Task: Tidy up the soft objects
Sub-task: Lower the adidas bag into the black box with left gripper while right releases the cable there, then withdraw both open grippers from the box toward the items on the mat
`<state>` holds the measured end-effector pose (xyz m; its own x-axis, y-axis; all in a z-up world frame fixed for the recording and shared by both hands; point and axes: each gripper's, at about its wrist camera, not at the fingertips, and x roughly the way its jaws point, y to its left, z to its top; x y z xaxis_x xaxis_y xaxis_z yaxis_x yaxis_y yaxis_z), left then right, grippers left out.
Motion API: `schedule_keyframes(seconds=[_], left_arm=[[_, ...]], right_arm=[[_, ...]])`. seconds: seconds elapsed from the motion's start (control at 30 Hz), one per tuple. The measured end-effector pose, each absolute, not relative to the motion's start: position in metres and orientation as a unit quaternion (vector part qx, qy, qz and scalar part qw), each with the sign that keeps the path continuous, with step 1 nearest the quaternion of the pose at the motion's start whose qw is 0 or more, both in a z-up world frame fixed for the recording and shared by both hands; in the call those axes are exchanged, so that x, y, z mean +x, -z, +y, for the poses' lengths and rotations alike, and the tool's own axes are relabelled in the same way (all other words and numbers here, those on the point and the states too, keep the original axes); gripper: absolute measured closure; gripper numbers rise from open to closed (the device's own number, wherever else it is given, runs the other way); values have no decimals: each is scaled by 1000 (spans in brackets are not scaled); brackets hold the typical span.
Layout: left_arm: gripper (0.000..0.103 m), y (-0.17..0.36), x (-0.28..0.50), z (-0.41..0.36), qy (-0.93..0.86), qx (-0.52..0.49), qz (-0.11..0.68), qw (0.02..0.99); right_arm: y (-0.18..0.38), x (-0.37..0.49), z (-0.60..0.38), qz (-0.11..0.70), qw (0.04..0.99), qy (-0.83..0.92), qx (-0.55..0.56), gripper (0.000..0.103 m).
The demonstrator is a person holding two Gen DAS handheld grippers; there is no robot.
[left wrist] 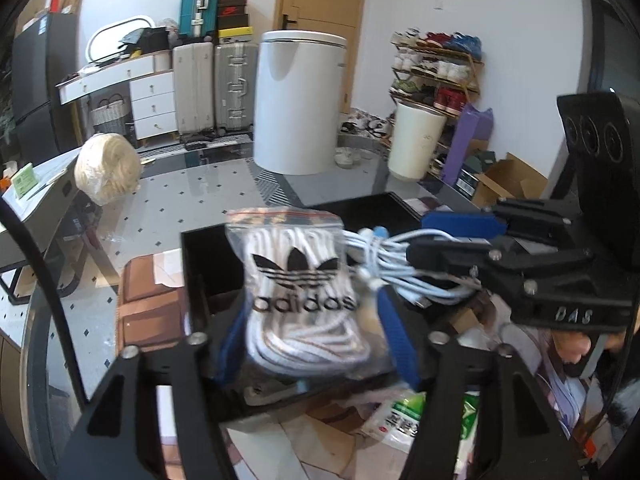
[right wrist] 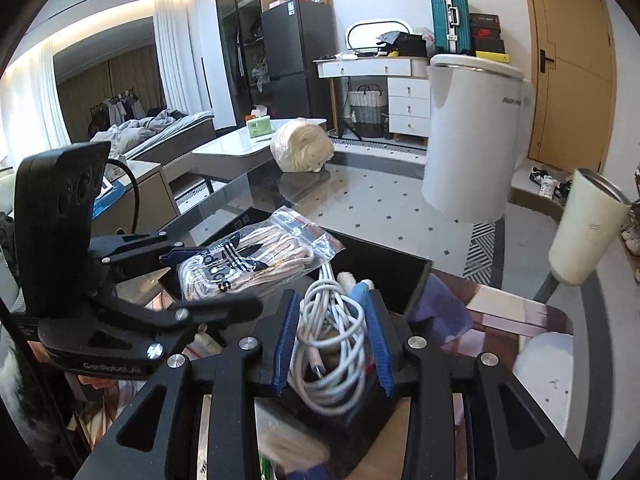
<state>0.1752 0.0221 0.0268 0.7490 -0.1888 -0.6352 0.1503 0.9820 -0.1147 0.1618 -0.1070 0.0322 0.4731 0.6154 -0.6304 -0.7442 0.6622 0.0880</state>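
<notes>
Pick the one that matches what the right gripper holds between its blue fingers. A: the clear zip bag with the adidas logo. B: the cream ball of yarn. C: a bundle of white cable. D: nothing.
C: in the right wrist view the right gripper has its blue pads closed against a coiled white cable bundle, while the adidas bag sits in the left gripper.

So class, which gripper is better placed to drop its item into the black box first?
Left: left gripper holds the clear bag of white laces over the black box; right gripper's white cable bundle sits nearer the edge.
</notes>
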Motion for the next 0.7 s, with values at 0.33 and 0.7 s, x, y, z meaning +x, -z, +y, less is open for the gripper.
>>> schedule_keyframes(seconds=[0.33, 0.7], left_arm=[[20, -36, 147, 36, 91, -48, 323, 941], [0, -43, 104, 50, 35, -72, 289, 954]], right_arm=[[-41, 142, -133, 307, 864, -391, -83, 54], [-43, 101, -148, 292, 872, -388, -61, 12]])
